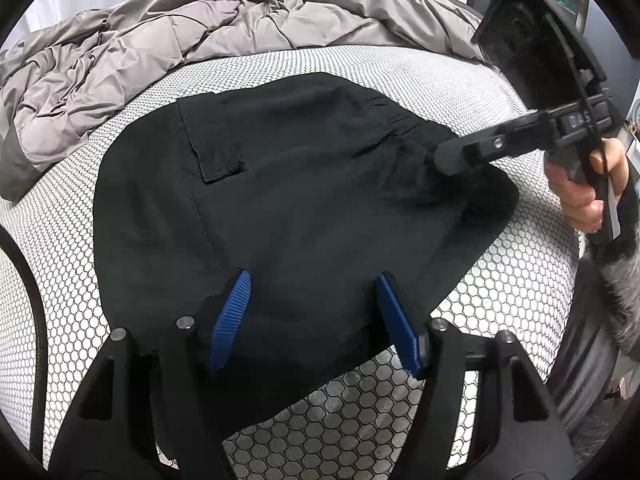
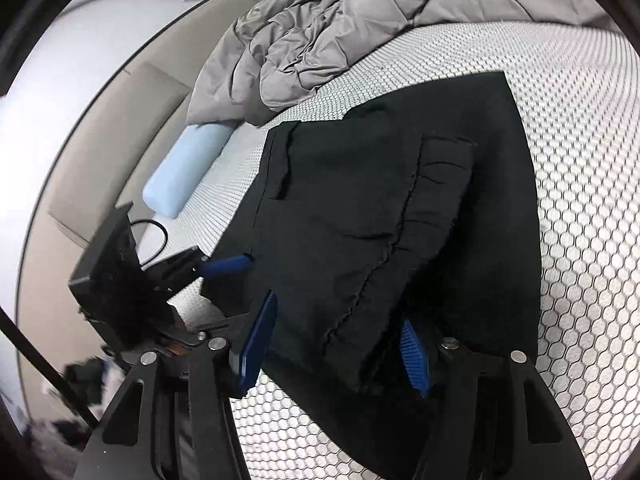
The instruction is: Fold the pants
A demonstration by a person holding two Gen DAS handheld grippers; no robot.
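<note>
The black pants (image 1: 304,200) lie folded into a compact stack on the bed's honeycomb-patterned mattress cover (image 1: 520,280), near its front edge. The left gripper (image 1: 316,312) hangs over the stack's near edge with its 2 blue pads (image 1: 232,320) spread, not pinching the cloth. The right gripper (image 2: 340,344) straddles the waistband end, its pads apart and not pressing it. A rumpled grey comforter (image 1: 160,40) fills the far side; a light blue pillow (image 2: 188,168) sits at the far-left corner.
</note>
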